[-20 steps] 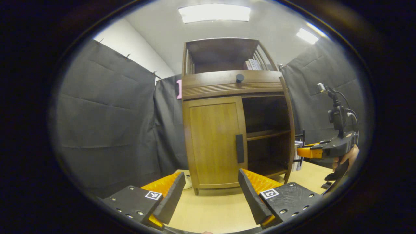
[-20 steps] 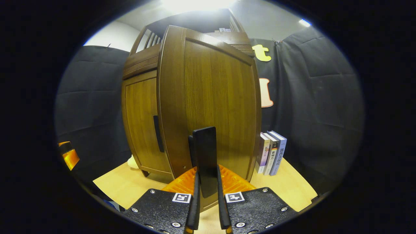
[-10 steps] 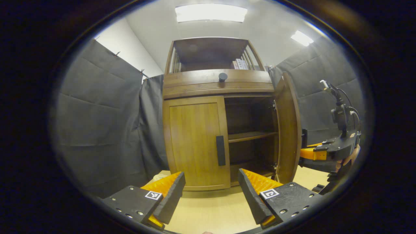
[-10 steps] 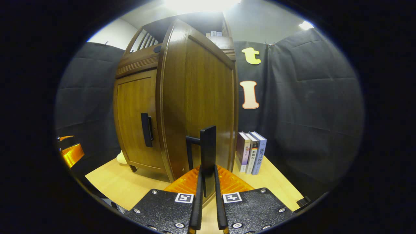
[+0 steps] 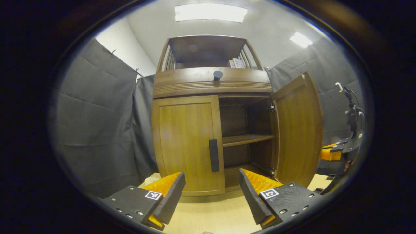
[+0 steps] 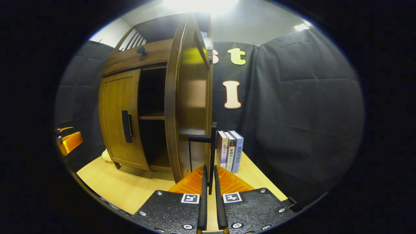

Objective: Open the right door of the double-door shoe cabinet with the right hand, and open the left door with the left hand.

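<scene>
The brown wooden shoe cabinet (image 5: 208,83) stands on a light table. Its left door (image 5: 185,143) is closed, with a black vertical handle (image 5: 213,155). My left gripper (image 5: 211,191) is open, low in front of that door and apart from it. The right door (image 5: 297,130) stands swung wide, baring an inner shelf (image 5: 247,139). In the right gripper view I see that right door (image 6: 188,97) nearly edge-on. My right gripper (image 6: 209,174) is shut on its black handle (image 6: 213,146). The right gripper (image 5: 338,151) also appears past the open door.
Three books (image 6: 230,151) stand upright on the table (image 6: 130,185) right of the cabinet, close behind the open door. A round black knob (image 5: 217,74) sits on the drawer front above the doors. Black cloth walls surround the booth.
The right door has swung from partly open to wide open, with the right gripper still shut on its handle. The left gripper has drawn closer to the closed left door.
</scene>
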Tool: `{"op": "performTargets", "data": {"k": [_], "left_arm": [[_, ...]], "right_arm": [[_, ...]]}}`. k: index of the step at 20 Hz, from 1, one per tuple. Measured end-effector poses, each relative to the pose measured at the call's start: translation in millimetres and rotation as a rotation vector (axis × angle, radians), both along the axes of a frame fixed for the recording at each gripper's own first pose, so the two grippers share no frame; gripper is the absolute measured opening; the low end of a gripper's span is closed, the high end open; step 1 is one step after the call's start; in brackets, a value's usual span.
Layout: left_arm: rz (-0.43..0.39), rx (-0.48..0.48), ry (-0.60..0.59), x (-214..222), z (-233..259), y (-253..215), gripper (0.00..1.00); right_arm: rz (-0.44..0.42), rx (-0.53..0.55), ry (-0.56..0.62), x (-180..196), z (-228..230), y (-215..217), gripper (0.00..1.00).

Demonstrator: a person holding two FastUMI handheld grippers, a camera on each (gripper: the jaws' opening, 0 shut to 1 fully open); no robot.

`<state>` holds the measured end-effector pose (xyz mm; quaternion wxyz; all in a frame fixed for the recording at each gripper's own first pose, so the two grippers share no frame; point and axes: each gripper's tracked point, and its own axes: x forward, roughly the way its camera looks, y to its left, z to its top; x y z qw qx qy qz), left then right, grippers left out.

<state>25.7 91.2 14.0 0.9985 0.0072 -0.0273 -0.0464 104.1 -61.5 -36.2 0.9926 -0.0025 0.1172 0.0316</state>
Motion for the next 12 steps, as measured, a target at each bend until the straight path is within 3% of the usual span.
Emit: {"op": "performTargets", "data": {"k": [7,8,9,10,11,12], "left_arm": [[-0.011,-0.032,0.011,27.7,-2.8,-7.2,0.93],[-0.011,-0.038,0.016,28.3,-5.3,-6.9,0.87],[-0.011,-0.041,0.018,30.1,-5.0,-8.3,0.87],[-0.011,-0.038,0.017,31.5,-5.7,-8.2,1.0],[-0.01,-0.031,0.014,34.9,-5.2,-9.1,0.93],[-0.009,-0.024,0.012,38.6,-6.8,-7.4,0.93]], "right_arm": [[-0.079,-0.024,-0.003,-8.7,-10.2,-43.1,0.13],[-0.091,-0.021,-0.015,-9.1,-8.1,-49.3,0.19],[-0.105,-0.02,-0.025,-9.6,-8.2,-54.9,0.22],[-0.122,-0.025,-0.031,-9.9,-8.9,-61.7,0.22],[-0.145,-0.028,-0.036,-10.8,-10.2,-70.3,0.25],[-0.169,-0.023,-0.044,-12.1,-8.1,-79.0,0.27]]}}
